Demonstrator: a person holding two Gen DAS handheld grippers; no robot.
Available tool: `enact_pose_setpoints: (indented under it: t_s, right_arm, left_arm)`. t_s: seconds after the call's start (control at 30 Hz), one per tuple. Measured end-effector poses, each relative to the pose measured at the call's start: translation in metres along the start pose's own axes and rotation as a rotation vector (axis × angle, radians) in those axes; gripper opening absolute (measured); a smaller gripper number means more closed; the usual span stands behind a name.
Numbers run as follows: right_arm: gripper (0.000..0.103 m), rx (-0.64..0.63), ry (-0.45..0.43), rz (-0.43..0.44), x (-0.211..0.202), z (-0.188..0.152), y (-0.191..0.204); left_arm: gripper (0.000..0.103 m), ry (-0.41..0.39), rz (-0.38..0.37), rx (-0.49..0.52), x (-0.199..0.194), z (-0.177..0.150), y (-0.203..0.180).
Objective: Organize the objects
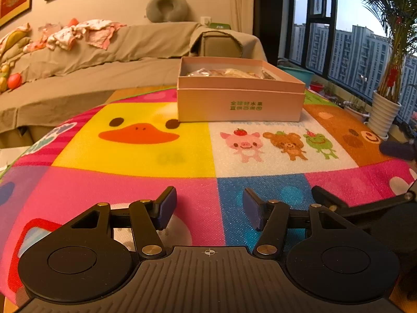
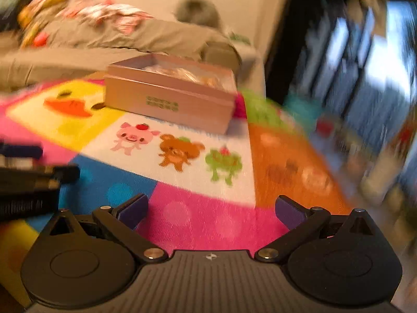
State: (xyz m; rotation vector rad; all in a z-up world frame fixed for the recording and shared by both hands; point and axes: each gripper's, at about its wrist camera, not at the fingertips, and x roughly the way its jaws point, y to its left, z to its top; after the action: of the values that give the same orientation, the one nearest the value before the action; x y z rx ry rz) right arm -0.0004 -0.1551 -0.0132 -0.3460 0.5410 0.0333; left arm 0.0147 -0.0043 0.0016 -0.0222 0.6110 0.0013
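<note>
- The left gripper (image 1: 209, 206) is hovering low over the mat (image 1: 135, 190) with its jaws standing apart and nothing between them; only the pink and blue squares of the mat are showing in the gap.
- The right gripper (image 2: 211, 210) is also standing wide open and empty, over a pink dotted square of the mat (image 2: 208, 216) (this view is smeared by motion blur, so fine detail is not readable).
- Each gripper is appearing at the edge of the other's view: black linkage at the right of the left wrist view, and a black body with a blue pad at the left of the right wrist view.
- The box (image 1: 241, 92), pink with green printing on its front wall, is sitting lidless on the far part of the mat, straddling the yellow duck square and the white square with the pig, bear and frog.
- The box (image 2: 169, 94) is lying well apart from both grippers, ahead of them.
- Inside the box, crinkled wrapped items (image 1: 229, 73) are showing above the rim; what they are cannot be told.
- Behind the mat a sofa (image 1: 104, 52) under a drab cover is carrying a heap of pink-and-white clothes (image 1: 78, 35) and a grey pillow (image 1: 166, 7) on its back.
- At the right a window (image 1: 351, 47) is showing tower blocks, with a palm in a ribbed white pot (image 1: 384, 114) standing beside it.
</note>
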Motion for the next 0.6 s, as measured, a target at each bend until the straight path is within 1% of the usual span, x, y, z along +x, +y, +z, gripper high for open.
enact_pose_setpoints:
  t_s: [0.03, 0.07, 0.13, 0.27, 0.33, 0.37, 0.53, 0.6]
  right_arm:
    - [0.103, -0.064, -0.027, -0.018, -0.002, -0.001, 0.006]
    - [0.103, -0.101, -0.042, -0.028, -0.003, -0.002, 0.010]
    - [0.103, -0.075, -0.028, -0.016, 0.000, 0.002, 0.006]
    - [0.103, 0.130, 0.057, 0.071, 0.010, 0.004, -0.020]
    - [0.103, 0.272, 0.103, 0.108, 0.015, 0.001, -0.032]
    - [0.103, 0.313, 0.107, 0.117, 0.017, -0.002, -0.035]
    - [0.103, 0.260, 0.091, 0.100, 0.014, -0.002, -0.028]
    - [0.103, 0.258, 0.091, 0.105, 0.014, -0.002, -0.029]
  left_arm:
    - [0.061, 0.000, 0.000, 0.000, 0.000, 0.000, 0.000]
    - [0.061, 0.000, 0.000, 0.000, 0.000, 0.000, 0.000]
    - [0.061, 0.000, -0.001, -0.001, 0.000, 0.000, 0.000]
    - [0.061, 0.000, -0.002, -0.003, 0.000, 0.000, 0.000]
    - [0.061, 0.000, -0.001, -0.001, 0.000, 0.000, 0.001]
    - [0.061, 0.001, 0.000, 0.000, 0.000, 0.000, 0.001]
    - [0.061, 0.001, 0.000, 0.002, 0.000, -0.001, 0.001]
    - [0.061, 0.001, 0.001, 0.002, 0.000, -0.001, 0.000]
